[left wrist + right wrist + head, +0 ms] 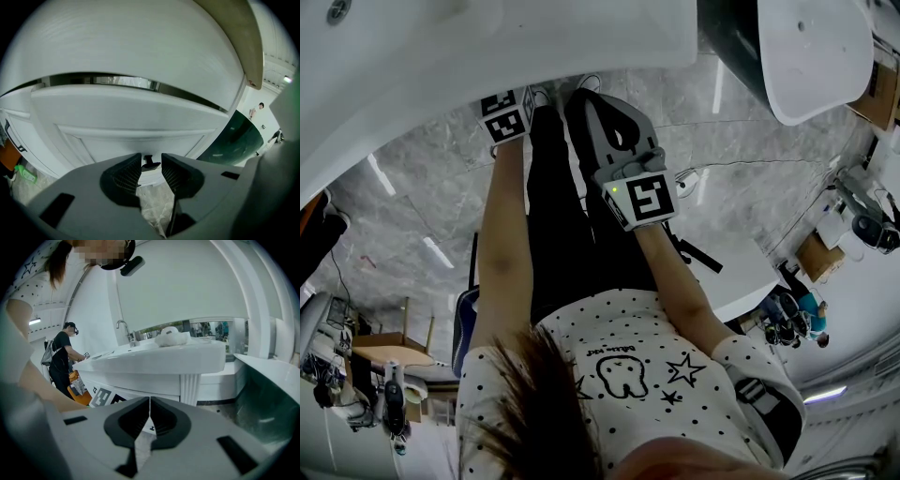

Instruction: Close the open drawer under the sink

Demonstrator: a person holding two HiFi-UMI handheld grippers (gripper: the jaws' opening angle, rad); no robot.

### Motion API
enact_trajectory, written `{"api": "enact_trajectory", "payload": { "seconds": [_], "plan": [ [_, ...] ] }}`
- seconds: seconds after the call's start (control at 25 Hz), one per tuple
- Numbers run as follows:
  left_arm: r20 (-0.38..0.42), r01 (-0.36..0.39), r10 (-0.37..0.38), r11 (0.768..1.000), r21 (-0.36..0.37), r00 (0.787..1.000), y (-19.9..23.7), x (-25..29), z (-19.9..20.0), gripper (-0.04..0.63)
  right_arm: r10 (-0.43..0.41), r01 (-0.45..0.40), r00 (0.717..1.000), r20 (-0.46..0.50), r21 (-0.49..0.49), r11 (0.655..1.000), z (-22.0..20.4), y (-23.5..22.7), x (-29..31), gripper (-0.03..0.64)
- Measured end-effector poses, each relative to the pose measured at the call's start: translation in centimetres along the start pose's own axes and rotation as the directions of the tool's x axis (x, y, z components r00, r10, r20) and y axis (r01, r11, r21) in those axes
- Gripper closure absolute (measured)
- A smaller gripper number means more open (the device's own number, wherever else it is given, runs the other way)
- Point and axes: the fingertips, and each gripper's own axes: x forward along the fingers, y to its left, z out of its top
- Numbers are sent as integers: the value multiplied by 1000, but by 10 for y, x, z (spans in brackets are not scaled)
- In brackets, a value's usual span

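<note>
Left gripper (151,169) is hovering right at the drawer (136,117) under the sink (487,47). Its jaws are standing apart, clamping nothing. The small dark knob (150,161) is showing in the gap between the jaw tips, just ahead of them. The pads do not seem to be pressing on it.

The drawer front is filling the left gripper view: a white recessed panel, with its long axis running left to right across the frame. A dark slit is showing along its top edge, below the basin. The front looks to be standing out from the panel at its left, so I am reading the drawer as not yet shut.

Right gripper (150,404) is hanging back, jaws clenched together and empty. In the head view it is sitting over the person's leg, well apart from the cabinet. Its own view is taking in the sink from the side.

Key relation: the drawer is lying straight ahead of the left gripper, square to its jaws. The left hand is clearly the nearer one. The push will probably need to go straight into the panel, near the knob, so the drawer is not skewing on its runners.
</note>
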Motion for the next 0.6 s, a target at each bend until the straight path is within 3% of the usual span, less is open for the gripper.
{"api": "enact_trajectory", "payload": {
  "seconds": [0.28, 0.6],
  "plan": [
    [44, -5, 5, 1000, 2, 999, -5, -17, 10, 465, 6, -6, 1000, 8, -1, 1000, 0, 1, -3, 601],
    [67, -33, 33, 999, 6, 997, -1, -27, 13, 525, 9, -9, 1000, 17, -3, 1000, 2, -1, -5, 601]
  ]
}}
